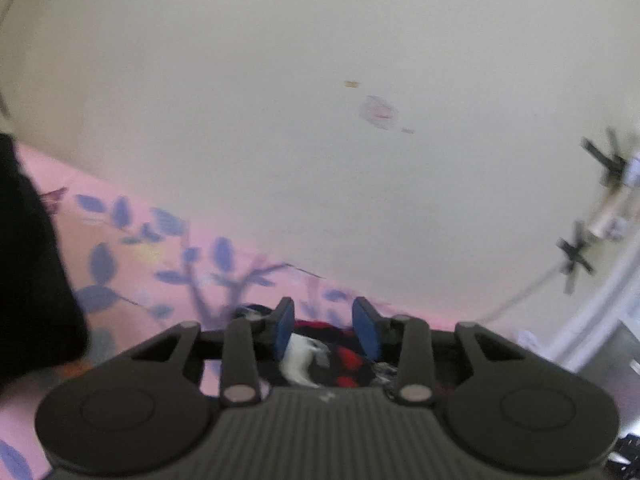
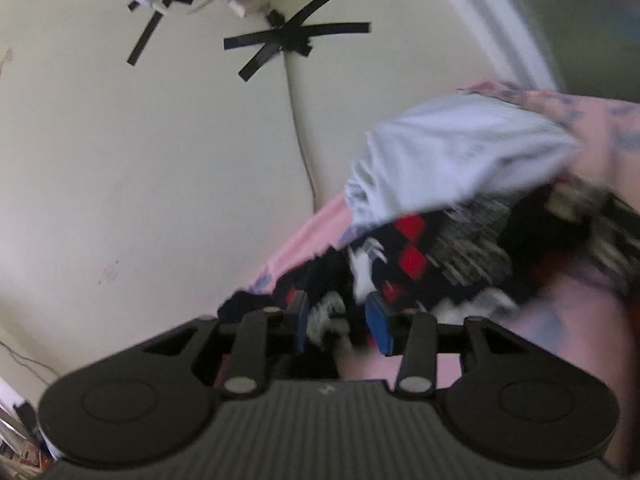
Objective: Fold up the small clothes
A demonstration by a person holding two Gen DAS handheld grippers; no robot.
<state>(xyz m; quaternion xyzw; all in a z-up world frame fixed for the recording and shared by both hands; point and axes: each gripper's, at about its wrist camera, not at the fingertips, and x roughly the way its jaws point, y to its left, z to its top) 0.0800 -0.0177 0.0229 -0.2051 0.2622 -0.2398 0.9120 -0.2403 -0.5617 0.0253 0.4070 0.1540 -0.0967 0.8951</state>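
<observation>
Knitted red-and-black garment (image 2: 404,256) lies bunched on the pink sheet (image 2: 560,320), running from the right gripper (image 2: 340,324) toward two o'clock. Its jaws stand apart around a fold, not clamped. The left gripper (image 1: 326,328), jaws apart too, hovers above the garment's near edge.

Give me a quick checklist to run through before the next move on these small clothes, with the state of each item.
1. Left claw parted: ok.
2. Right claw parted: ok.
3. Dark red-checked garment in front of the right claw: ok.
4. Whether either claw's pads press cloth: cannot tell, the pictures are blurred.
5. Garment spread flat for folding: not ok, it lies bunched with other pieces on the pink floral sheet.
6. Pale grey cloth clear of the dark garment: not ok, it lies over it.
</observation>
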